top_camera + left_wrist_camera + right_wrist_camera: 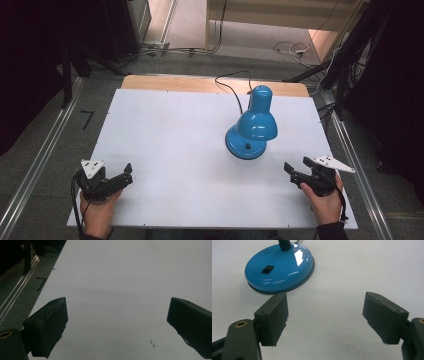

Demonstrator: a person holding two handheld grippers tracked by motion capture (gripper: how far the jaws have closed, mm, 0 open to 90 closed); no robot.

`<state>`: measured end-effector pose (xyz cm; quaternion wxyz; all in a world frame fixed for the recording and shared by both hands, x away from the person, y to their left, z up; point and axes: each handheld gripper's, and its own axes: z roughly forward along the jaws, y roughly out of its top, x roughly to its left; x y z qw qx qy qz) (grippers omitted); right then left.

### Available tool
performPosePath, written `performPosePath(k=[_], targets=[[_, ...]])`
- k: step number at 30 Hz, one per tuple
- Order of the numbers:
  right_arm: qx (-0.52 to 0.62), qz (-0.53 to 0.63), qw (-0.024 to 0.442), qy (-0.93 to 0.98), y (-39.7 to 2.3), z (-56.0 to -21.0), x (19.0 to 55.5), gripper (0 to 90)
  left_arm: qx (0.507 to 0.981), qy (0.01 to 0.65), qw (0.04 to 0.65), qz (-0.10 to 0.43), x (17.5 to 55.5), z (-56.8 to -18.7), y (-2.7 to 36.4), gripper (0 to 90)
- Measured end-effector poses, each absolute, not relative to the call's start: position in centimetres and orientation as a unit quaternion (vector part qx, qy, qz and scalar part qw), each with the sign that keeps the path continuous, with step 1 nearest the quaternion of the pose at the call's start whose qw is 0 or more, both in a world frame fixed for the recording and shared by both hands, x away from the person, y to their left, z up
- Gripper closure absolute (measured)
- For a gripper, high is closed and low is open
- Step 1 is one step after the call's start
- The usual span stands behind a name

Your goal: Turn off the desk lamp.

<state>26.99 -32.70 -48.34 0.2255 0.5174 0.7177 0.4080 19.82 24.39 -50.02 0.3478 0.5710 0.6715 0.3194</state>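
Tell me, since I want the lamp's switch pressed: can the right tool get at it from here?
Probably yes. The right tool is open, and bare table lies between it and the switch on the lamp base facing it.

Left gripper [129, 172]: black body, two blocky black jaws, grey three-cornered plate on top dotted with small holes, black cable trailing back. Brass-coloured ring at one jaw's pivot in the left gripper view. Right gripper [296, 170]: same build, brass rings at both pivots. Dark sleeve cuff, possibly black, at the right wrist.
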Motion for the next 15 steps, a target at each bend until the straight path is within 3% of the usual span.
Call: performPosePath(k=[12,15], targets=[[0.534,0.397,0.244,0.706,-35.0,-48.4,26.4,18.9,0.571,0.672,0.347,0.320,19.8,-50.1,24.4,4.0],[0.551,0.374,0.258,0.700,-35.9,-49.3,26.8,14.3,0.572,0.670,0.348,0.320,19.9,-50.1,24.3,3.9]])
